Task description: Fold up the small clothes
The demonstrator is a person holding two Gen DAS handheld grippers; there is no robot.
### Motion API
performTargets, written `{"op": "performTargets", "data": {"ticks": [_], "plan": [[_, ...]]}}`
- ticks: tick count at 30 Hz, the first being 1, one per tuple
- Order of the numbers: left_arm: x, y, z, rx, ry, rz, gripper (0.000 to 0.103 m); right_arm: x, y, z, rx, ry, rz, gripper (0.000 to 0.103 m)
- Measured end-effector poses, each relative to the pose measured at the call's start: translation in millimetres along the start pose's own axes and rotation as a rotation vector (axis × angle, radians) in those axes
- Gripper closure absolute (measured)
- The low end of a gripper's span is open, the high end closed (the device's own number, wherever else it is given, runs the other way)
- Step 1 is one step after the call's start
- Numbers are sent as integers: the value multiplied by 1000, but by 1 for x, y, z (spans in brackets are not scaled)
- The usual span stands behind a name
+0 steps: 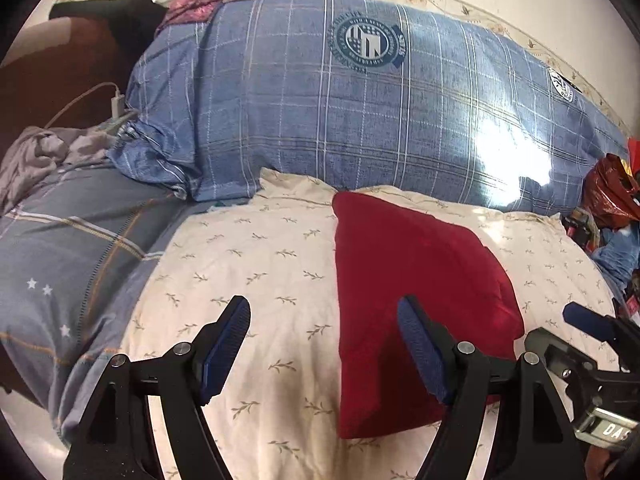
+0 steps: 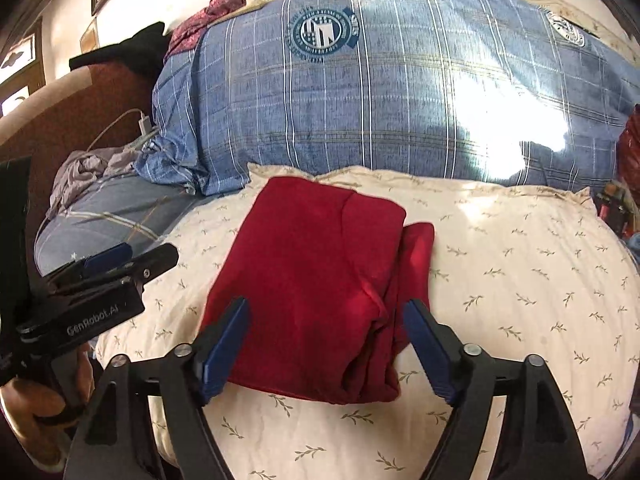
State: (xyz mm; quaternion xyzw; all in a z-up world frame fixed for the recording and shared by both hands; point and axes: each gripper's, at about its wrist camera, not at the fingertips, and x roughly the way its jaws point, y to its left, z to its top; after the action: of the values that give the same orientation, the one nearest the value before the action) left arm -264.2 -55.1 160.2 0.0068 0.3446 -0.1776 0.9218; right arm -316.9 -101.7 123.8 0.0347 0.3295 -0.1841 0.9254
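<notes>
A folded red garment [image 2: 320, 280] lies flat on a cream leaf-print pillow [image 2: 520, 280]. It also shows in the left wrist view [image 1: 400, 288] on the same pillow [image 1: 256, 272]. My right gripper [image 2: 326, 344] is open and empty, hovering over the garment's near edge. My left gripper [image 1: 324, 344] is open and empty, with the garment's left edge between its blue pads. The left gripper also shows at the left of the right wrist view [image 2: 120, 264]. The right gripper shows at the right edge of the left wrist view [image 1: 588, 324].
A large blue plaid pillow [image 2: 400, 92] lies behind the cream one. A blue-grey plaid cover [image 1: 72, 264] and crumpled grey cloth [image 1: 40, 156] lie at left, with a white charger and cable [image 1: 116, 104]. Red bags and clutter [image 1: 612, 196] sit at right.
</notes>
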Motion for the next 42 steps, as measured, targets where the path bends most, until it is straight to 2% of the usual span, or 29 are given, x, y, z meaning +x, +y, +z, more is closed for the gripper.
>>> {"op": "performTargets", "data": {"ticks": [14,42], "plan": [[-28,-1,-7,19,-50,6,27,-9,1,4,20,-26,-26,13],[-15,1,-8,46,-32,8,28,7,6,-2,18,32,-8,12]]}}
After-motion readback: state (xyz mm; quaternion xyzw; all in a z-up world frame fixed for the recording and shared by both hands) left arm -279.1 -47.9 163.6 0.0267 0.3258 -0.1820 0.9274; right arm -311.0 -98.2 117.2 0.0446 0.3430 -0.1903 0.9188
